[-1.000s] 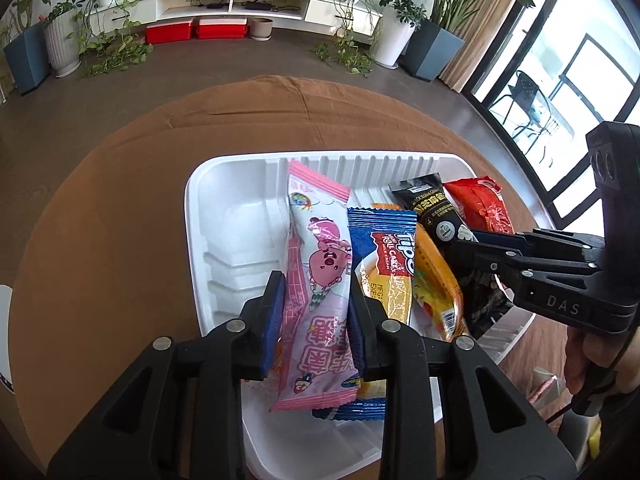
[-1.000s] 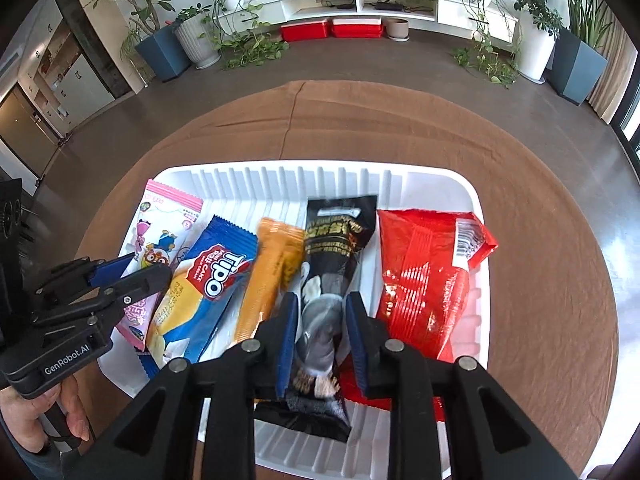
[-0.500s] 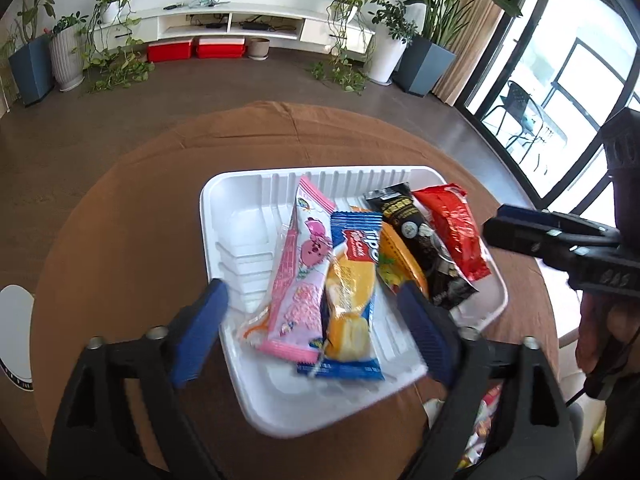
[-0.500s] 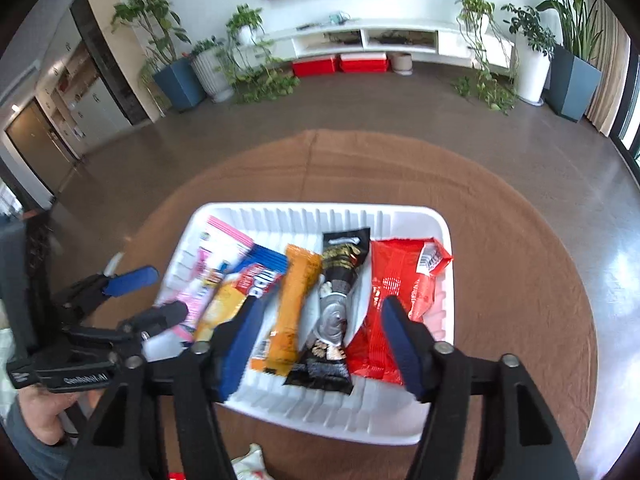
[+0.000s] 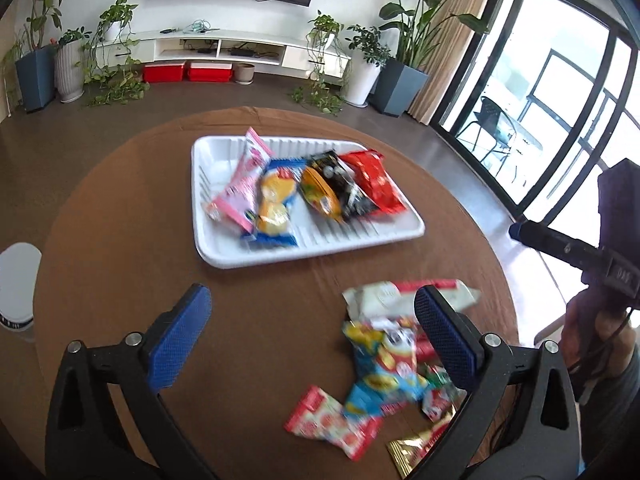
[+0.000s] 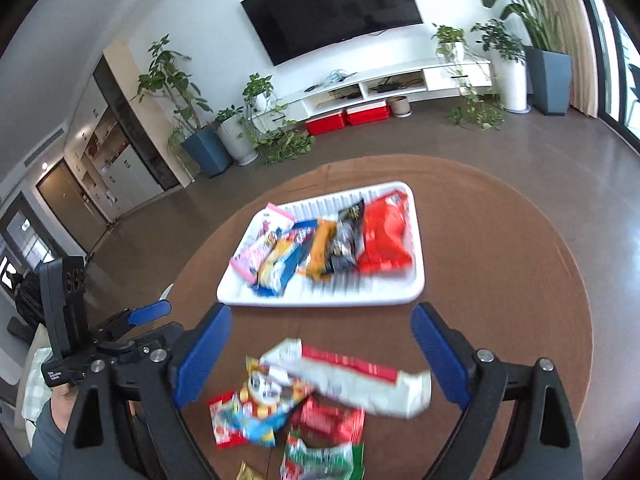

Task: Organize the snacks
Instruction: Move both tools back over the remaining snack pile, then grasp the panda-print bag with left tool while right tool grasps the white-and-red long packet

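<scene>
A white tray [image 5: 224, 252] on the round brown table holds a row of snacks: a pink pack [image 5: 240, 188], a blue pack [image 5: 276, 204], an orange pack [image 5: 320, 196], a black pack [image 5: 340, 182] and a red pack [image 5: 376, 184]. The tray also shows in the right wrist view [image 6: 360, 300]. A loose pile of snack packs [image 5: 384, 356] lies on the table's near side, including a long white and red pack [image 6: 352, 380]. My left gripper [image 5: 310, 336] is open and empty above the table. My right gripper [image 6: 322, 350] is open and empty above the pile.
The table's brown cloth [image 5: 120, 208] surrounds the tray. A white round object [image 5: 16, 280] sits beyond the table's left edge. The other gripper appears in each view: the right one [image 5: 560, 244] and the left one [image 6: 132, 320]. Plants and a TV shelf line the far wall.
Both grippers have let go of the pink and black packs, opened wide and pulled back and up from the tray. The loose snack pile has come into view.
</scene>
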The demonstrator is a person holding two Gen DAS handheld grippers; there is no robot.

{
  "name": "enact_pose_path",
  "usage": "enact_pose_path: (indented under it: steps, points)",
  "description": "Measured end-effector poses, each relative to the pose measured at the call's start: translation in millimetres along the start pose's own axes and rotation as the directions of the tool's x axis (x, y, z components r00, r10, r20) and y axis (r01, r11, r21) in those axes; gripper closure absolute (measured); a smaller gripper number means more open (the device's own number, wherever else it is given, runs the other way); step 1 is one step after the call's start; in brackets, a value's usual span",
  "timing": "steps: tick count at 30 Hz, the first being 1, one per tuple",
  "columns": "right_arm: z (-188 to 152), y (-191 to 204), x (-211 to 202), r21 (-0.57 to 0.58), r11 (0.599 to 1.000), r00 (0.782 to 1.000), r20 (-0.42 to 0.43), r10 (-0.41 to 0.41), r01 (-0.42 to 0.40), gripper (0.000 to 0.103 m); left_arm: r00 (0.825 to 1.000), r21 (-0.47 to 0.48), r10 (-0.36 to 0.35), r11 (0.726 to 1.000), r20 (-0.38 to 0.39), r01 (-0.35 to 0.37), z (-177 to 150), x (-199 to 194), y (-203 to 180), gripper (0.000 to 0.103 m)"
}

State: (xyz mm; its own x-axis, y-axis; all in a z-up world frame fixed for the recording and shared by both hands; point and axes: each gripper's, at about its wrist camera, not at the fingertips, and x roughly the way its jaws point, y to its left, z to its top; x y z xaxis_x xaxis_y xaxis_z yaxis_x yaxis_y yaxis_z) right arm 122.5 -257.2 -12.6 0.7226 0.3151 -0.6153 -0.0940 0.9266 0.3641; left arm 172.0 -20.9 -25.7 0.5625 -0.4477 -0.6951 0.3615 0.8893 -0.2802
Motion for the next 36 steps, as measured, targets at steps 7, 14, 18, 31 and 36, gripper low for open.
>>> enact_pose_path:
  steps: [7,14,18,31,36]
  points:
    - [-72,12,-25,-0.093,0.996,0.999,-0.040,-0.003,-0.001,0.010,0.998,0.055,0.047,0.997,-0.037,-0.045,-50,-4,-34,0.000]
    - [-121,19,-42,-0.104,0.994,0.997,-0.077,0.024,-0.032,0.010,0.992,0.057,0.071,0.996,-0.105,-0.065,-72,5,-52,0.000]
    - [-135,24,-44,-0.102,0.994,0.995,-0.092,0.037,-0.047,0.010,0.987,0.090,0.073,0.994,-0.146,-0.061,-70,14,-57,0.001]
    - [-147,33,-43,-0.112,0.992,0.993,-0.104,0.052,-0.064,0.010,0.962,0.243,0.140,0.967,-0.236,-0.081,-46,59,-89,0.022]
    - [-149,30,-44,-0.110,0.992,0.993,-0.103,0.051,-0.062,0.010,0.948,0.247,0.155,0.965,-0.277,-0.085,-46,77,-85,0.030]
